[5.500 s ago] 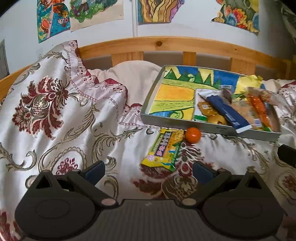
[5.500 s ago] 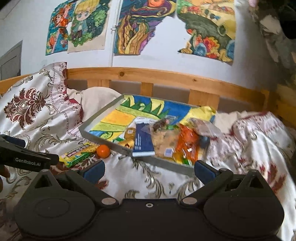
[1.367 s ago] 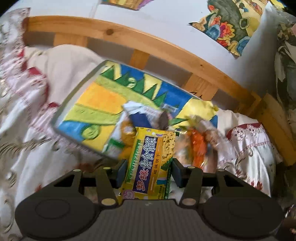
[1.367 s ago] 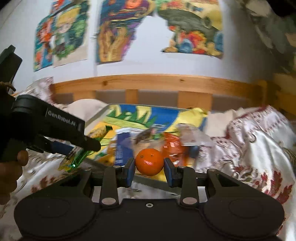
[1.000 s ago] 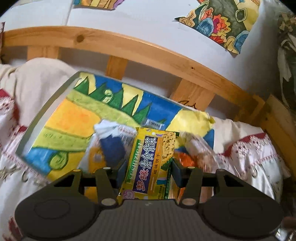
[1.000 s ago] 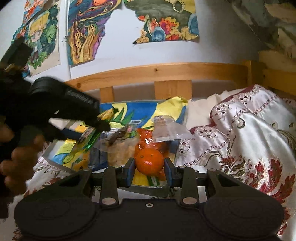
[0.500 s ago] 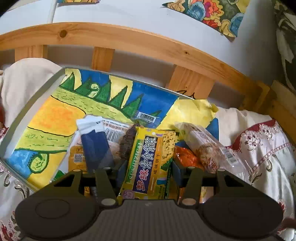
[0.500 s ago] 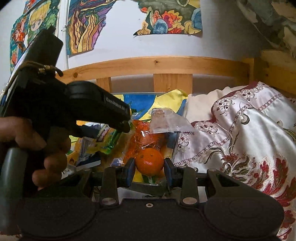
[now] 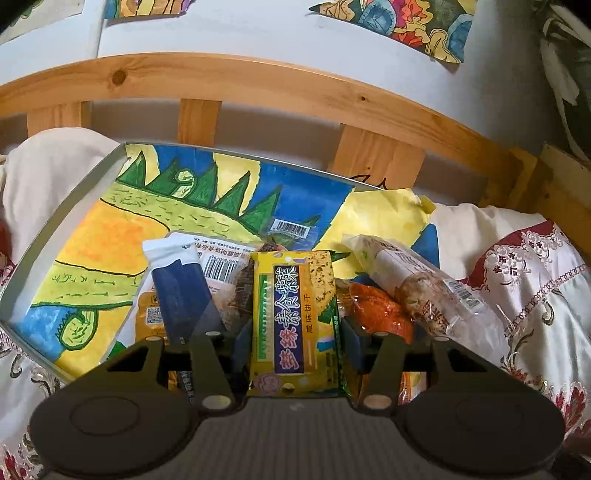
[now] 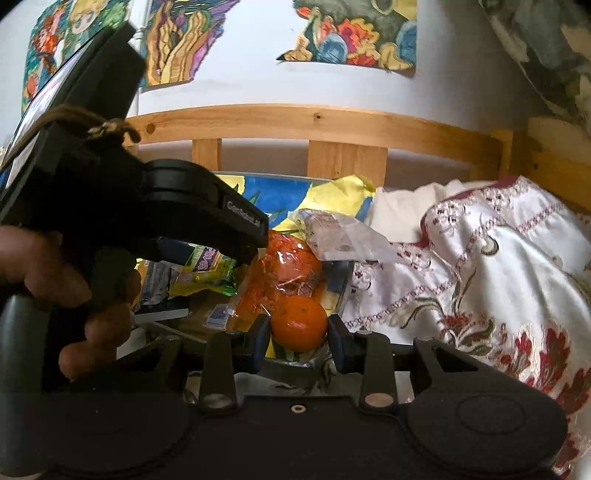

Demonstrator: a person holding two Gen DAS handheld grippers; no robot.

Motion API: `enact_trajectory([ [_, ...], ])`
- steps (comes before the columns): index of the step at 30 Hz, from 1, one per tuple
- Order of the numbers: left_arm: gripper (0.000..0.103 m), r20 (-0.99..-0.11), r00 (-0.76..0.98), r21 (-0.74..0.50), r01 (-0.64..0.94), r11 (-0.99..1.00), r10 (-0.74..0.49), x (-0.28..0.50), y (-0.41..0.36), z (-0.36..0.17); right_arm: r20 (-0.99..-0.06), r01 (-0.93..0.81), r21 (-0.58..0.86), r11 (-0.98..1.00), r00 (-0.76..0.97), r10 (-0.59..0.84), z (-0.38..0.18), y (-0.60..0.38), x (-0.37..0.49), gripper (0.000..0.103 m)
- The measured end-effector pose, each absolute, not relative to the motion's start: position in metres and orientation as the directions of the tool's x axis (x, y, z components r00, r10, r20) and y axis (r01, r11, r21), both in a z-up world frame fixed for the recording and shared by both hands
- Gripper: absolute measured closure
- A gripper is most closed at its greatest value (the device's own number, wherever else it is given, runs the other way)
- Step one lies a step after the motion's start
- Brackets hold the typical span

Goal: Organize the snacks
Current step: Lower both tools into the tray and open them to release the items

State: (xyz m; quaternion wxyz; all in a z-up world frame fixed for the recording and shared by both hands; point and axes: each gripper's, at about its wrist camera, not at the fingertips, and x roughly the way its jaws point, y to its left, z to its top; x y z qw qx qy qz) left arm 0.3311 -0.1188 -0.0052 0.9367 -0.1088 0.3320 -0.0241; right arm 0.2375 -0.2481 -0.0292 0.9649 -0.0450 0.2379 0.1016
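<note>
My left gripper (image 9: 294,345) is shut on a yellow biscuit packet (image 9: 295,317) and holds it over the snacks in the grey tray (image 9: 70,206), whose bottom is a bright painted picture. The packet also shows in the right wrist view (image 10: 207,271), under the left gripper's body (image 10: 155,214). My right gripper (image 10: 299,341) is shut on a small orange (image 10: 299,323) at the tray's near right edge, in front of an orange-red snack bag (image 10: 284,266). A blue packet (image 9: 181,295) and a clear bag of biscuits (image 9: 424,291) lie in the tray.
The tray rests on a bed with a white and red floral cover (image 10: 480,266). A wooden headboard (image 9: 258,88) runs right behind it, with a pale pillow (image 9: 48,162) at the left. Paintings (image 10: 354,33) hang on the wall above.
Both grippers have picked their things off the bed cover and carried them to the tray. In the last second the left gripper came lower over the snacks; the right one closed in beside it.
</note>
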Motion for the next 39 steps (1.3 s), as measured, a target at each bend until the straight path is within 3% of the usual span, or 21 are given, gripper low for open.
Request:
enact_trajectory([
  [14,0.047,-0.62,0.775,-0.226,-0.026,0.974,-0.122,0.331,-0.118,-0.005,-0.47,-0.245,-0.073,0.967,0.864,0.183,-0.03,-0.242,0.242,0.064],
  [19,0.046,-0.622,0.772,-0.24,-0.033,0.97,-0.128,0.331,-0.116,-0.004,-0.454,-0.229,-0.069,0.971,0.874,0.174,-0.027,-0.245,0.24,0.049],
  [33,0.035,-0.602,0.788,-0.268,-0.047,0.962,-0.129,0.321,-0.105,0.008,-0.404,-0.189,-0.051,0.981,0.902,0.153,-0.02,-0.249,0.233,0.035],
  [39,0.024,-0.583,0.805,-0.265,-0.061,0.962,-0.11,0.316,-0.099,0.015,-0.386,-0.18,-0.048,0.982,0.911,0.148,-0.017,-0.251,0.23,0.028],
])
